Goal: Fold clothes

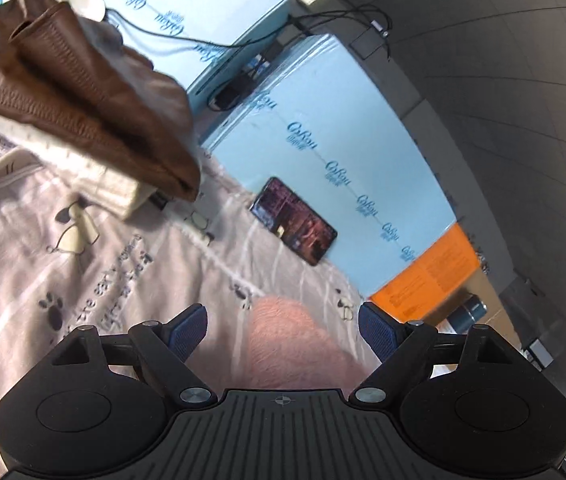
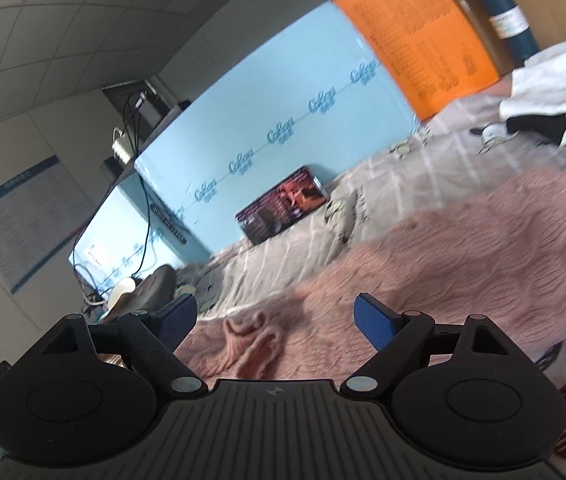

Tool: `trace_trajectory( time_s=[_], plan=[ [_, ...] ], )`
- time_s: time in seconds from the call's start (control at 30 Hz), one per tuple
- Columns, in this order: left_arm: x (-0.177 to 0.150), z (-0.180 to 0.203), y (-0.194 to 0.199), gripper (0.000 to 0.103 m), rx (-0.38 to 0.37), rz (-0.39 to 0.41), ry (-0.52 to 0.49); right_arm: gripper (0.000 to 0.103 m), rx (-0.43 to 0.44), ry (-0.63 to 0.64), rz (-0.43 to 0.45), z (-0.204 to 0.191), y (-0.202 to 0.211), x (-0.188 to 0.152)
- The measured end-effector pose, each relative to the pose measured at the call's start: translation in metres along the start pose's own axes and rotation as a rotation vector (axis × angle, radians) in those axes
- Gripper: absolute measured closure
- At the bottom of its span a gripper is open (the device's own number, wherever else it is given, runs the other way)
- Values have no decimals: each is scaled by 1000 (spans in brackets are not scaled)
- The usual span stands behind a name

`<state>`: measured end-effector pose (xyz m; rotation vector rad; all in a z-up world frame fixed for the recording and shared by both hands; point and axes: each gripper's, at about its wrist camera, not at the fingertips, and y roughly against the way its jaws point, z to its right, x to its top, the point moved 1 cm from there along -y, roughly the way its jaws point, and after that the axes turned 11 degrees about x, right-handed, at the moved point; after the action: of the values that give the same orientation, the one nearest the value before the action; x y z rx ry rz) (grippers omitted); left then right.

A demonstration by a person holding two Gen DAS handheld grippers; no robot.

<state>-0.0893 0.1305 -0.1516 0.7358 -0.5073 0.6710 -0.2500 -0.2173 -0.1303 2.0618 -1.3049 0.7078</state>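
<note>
A: Where is the pink fuzzy garment (image 2: 463,248) lying?

B: It is lying on the grey printed bedsheet (image 1: 95,280), in front of the pale blue board (image 2: 267,92) that is standing along the far edge of the bed. The phone (image 2: 283,210) is leaning at the foot of that board, just beyond the garment.

A: And the grippers?

B: The left gripper (image 1: 283,330) is hovering with its jaws standing wide, a pink fold below the gap and no pad pressing on it. The right gripper (image 2: 275,322) is likewise gaping wide over a bunched pink edge, gripping nothing.

A: Anything else near the board?

B: A brown leather garment (image 1: 83,100) is resting on cream knitwear (image 1: 95,180), towards the board's left end, while an orange sheet (image 2: 415,36) is standing against its right end.
</note>
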Motion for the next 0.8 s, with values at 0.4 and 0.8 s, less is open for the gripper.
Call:
trace_trajectory(
  time_s=[0.4,0.8],
  plan=[
    [-17,9,-12,18,-128,-129,-46,89,-128,104,-70,-12,-41,-14],
    [-30,26,-35,64,-9,-144,-49,52,96,56,-18,-19,-31,-6]
  ],
)
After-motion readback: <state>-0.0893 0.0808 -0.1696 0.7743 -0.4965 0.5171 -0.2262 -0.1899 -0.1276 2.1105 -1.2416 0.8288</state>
